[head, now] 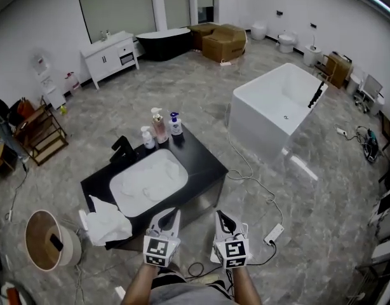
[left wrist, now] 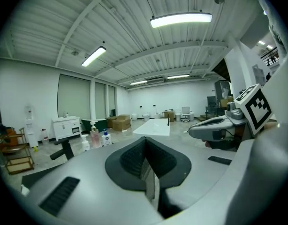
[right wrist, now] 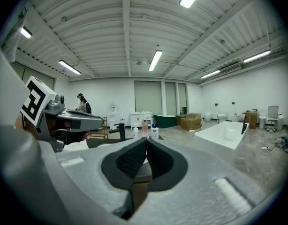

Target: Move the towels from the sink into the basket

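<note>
Below your head camera, your left gripper and right gripper hover side by side at the black counter, each with jaws pressed together on nothing. White towels lie in the sink; another towel is heaped on the counter's left corner, near the basket. Labels on the bottles are too small to read.

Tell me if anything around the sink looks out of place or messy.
A crumpled white towel sits on the black counter at the corner nearest the basket, spilling over the edge, outside both the sink and that basket. Nothing else looks spilled or damaged.
</note>
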Demonstrator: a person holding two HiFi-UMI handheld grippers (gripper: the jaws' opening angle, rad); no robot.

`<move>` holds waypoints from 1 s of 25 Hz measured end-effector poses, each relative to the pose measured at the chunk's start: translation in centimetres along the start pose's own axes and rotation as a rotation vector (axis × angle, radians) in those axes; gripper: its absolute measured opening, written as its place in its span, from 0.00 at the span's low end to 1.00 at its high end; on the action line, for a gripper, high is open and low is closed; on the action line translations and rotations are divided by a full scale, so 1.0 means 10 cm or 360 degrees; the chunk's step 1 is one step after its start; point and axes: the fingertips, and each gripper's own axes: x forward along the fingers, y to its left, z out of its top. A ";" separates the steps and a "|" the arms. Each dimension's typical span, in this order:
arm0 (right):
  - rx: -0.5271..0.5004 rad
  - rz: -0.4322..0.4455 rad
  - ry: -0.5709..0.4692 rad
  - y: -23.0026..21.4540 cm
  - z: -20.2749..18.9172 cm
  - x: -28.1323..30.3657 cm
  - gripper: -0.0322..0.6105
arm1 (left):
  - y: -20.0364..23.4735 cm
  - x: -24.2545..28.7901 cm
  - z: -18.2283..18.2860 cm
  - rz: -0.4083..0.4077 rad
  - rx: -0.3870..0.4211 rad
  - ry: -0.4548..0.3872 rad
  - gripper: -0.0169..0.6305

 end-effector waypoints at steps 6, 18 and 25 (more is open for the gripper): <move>-0.0022 0.0125 0.0007 0.44 0.11 0.78 0.05 | 0.84 -0.01 -0.17 0.0119 -0.0030 0.0038 0.04; -0.0039 0.0247 0.0135 1.15 0.01 2.43 0.05 | 2.34 0.44 -0.70 0.0152 -0.0111 0.0160 0.04; -0.0058 0.0278 0.0263 1.39 -0.28 3.29 0.05 | 3.01 0.79 -1.08 0.0126 -0.0193 0.0218 0.04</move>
